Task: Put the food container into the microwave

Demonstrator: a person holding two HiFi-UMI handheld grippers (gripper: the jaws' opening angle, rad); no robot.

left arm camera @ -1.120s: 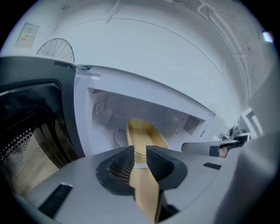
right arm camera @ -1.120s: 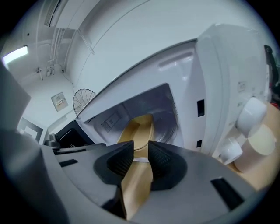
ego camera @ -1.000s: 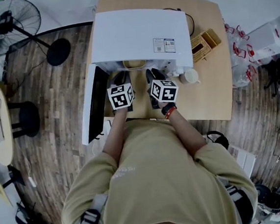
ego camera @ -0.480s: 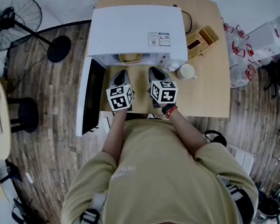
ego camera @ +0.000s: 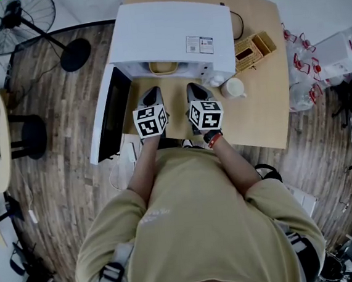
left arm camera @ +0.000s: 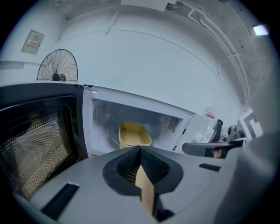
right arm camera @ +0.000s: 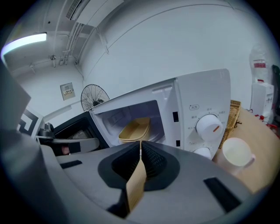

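**Container is inside the microwave, both jaws empty**

The container point(ego camera: 162, 67) stands upright on the round plate in the cavity of the microwave point(ego camera: 172, 35), at 12 o'clock from the two grippers. It is a pale yellow tub, rectangular with rounded corners and a thicker rim. It has no lid, and as far as the gripper views look into it, I see nothing in it.

The left gripper point(ego camera: 152, 93) and the right gripper point(ego camera: 194, 89) hang side by side over the table point(ego camera: 265, 98), just outside the opening, and both point into the cavity. The jaws of each are pressed together with nothing between them — so I judge the placing itself is done. The door point(ego camera: 109, 122) is swung out toward 9 o'clock; probably it is open because closing it would be the next step, if it is wanted. A white cup point(ego camera: 233, 88) stands at 2 o'clock from the right gripper, near the dials and apart from the jaws.
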